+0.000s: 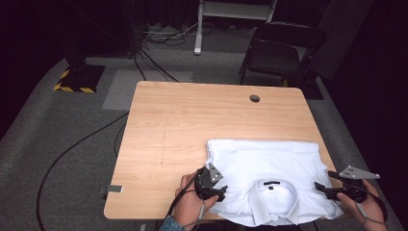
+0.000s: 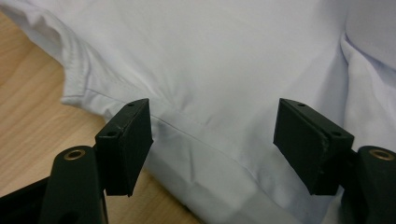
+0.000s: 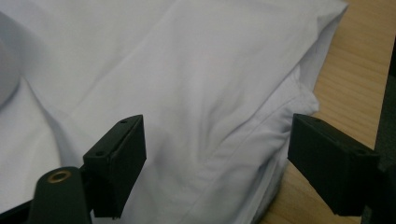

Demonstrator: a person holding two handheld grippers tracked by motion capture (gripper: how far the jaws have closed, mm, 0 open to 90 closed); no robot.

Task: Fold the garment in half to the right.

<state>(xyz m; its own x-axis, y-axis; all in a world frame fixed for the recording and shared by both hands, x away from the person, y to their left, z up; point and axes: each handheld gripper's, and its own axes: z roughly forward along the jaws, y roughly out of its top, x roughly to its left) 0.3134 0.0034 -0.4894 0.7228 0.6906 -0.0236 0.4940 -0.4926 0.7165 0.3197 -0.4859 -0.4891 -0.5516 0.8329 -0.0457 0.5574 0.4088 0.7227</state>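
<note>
Room: dark studio, grey carpet, cables trailing across the floor, a black chair [image 1: 281,50] beyond the far edge of my bench.
Bench: light wood [image 1: 192,125], bare on its far half, with 1 round cable hole [image 1: 254,98] near the back.
Shirt: white, folded, collar [image 1: 274,192] toward me, lying on the near right part of the bench; its near hem looks to reach the bench edge.
Left gripper: mine [image 1: 211,185], at the shirt's left shoulder seam, fingers [image 2: 126,144] spread wide with cloth between them, nothing pinched.
Right gripper: mine [image 1: 339,187], at the shirt's right folded edge, fingers [image 3: 116,163] equally apart, holding nothing.
Risk 1: I judge that closing on only the top layer would peel the fold open.
Risk 2: uneven pulls from my 2 hands could skew the stack or drag it off the near edge.
Risk 3: a low finger may catch the wood instead of cloth.
</note>
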